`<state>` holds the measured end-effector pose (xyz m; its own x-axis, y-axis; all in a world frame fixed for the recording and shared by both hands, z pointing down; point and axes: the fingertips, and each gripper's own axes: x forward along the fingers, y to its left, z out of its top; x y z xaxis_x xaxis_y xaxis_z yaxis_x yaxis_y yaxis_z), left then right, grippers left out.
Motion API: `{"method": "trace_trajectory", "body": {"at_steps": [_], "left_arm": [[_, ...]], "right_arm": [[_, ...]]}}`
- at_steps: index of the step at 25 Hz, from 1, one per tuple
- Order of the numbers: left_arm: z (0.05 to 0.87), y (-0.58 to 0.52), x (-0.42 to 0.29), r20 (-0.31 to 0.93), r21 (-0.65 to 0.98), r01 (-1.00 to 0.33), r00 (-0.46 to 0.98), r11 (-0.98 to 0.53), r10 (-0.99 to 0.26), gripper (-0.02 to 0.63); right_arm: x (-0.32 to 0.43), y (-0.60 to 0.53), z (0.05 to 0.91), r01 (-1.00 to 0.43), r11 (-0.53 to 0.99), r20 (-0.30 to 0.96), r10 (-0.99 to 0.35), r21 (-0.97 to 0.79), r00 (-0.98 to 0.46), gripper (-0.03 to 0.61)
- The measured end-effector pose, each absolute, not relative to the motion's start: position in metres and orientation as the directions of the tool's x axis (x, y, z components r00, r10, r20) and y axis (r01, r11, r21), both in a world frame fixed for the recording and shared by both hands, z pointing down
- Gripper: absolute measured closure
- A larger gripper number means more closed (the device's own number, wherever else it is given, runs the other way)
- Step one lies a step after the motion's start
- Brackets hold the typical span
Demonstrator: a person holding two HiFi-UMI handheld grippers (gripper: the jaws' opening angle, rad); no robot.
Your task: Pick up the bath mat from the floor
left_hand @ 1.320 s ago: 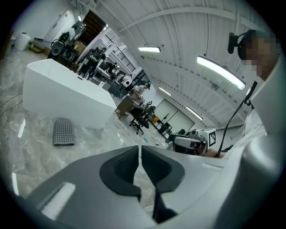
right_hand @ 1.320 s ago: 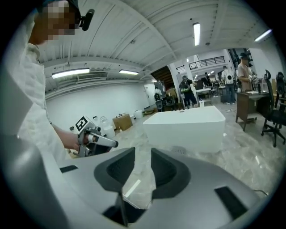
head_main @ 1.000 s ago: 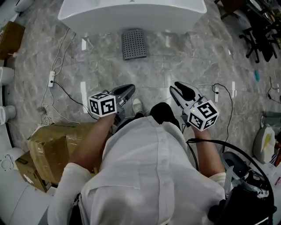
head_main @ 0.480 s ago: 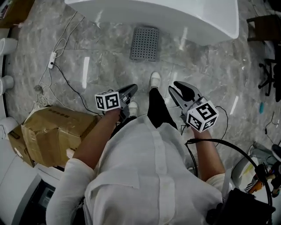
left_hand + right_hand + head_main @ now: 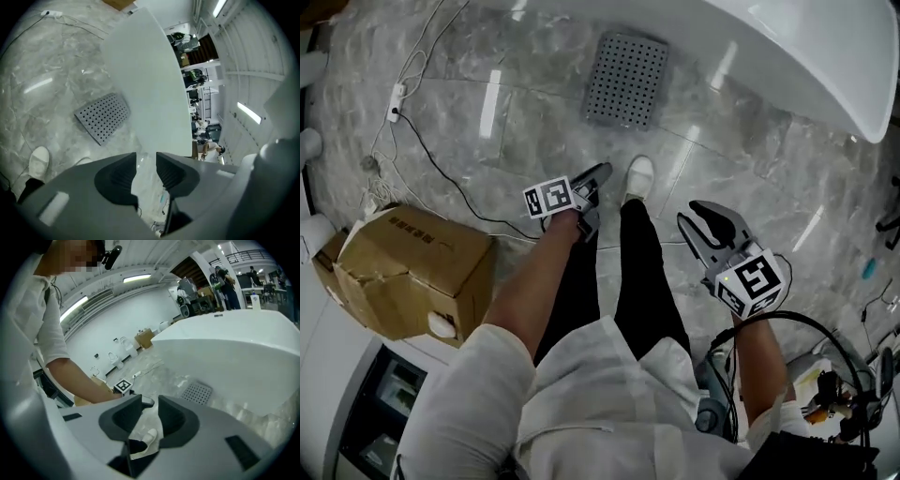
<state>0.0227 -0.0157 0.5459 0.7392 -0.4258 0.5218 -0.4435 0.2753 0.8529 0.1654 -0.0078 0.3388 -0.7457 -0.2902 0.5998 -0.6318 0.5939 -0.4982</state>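
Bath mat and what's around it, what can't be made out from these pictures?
- bath mat: the underside faces the floor in every view, and the mat is small and faint in the right gripper view.
- bathtub: cut off by the head view's top and right edges.
- cardboard box: the print is too small to read in the head view.
- cables: jumbled, and cut off by the head view's right edge.

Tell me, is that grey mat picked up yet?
Nothing done yet: the bath mat lies flat on the floor by the bathtub. In hand: the left gripper, jaws just opening with nothing between them, and the open, empty right gripper hover short of it. Left: reaching, gripping, lifting.
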Motion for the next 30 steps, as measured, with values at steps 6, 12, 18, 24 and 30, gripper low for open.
{"method": "trace_trajectory", "body": {"at_steps": [6,12,18,24,30], "left_arm": [[0.714,-0.038,0.009,0.552,0.831,-0.410,0.686,0.376,-0.474,0.479],[0.824,-0.048,-0.003,0.548,0.834,-0.388,0.669,0.392,-0.503,0.463],[0.881,-0.067,-0.008,0.527,0.848,-0.377,0.674,0.372,-0.518,0.454],[0.944,-0.071,-0.015,0.541,0.838,-0.374,0.663,0.397,-0.518,0.430],[0.982,-0.084,-0.021,0.480,0.874,-0.283,0.635,0.395,-0.606,0.402]], "right_arm": [[0.159,-0.013,0.478,-0.598,0.607,0.626,-0.201,-0.523,-0.753,0.469],[0.137,-0.017,0.591,-0.561,0.640,0.646,-0.129,-0.525,-0.752,0.469],[0.103,-0.037,0.655,-0.482,0.714,0.650,-0.050,-0.507,-0.758,0.469],[0.098,-0.053,0.692,-0.477,0.724,0.657,-0.043,-0.498,-0.752,0.469],[0.099,-0.042,0.723,-0.482,0.708,0.674,-0.011,-0.516,-0.739,0.469]]}}
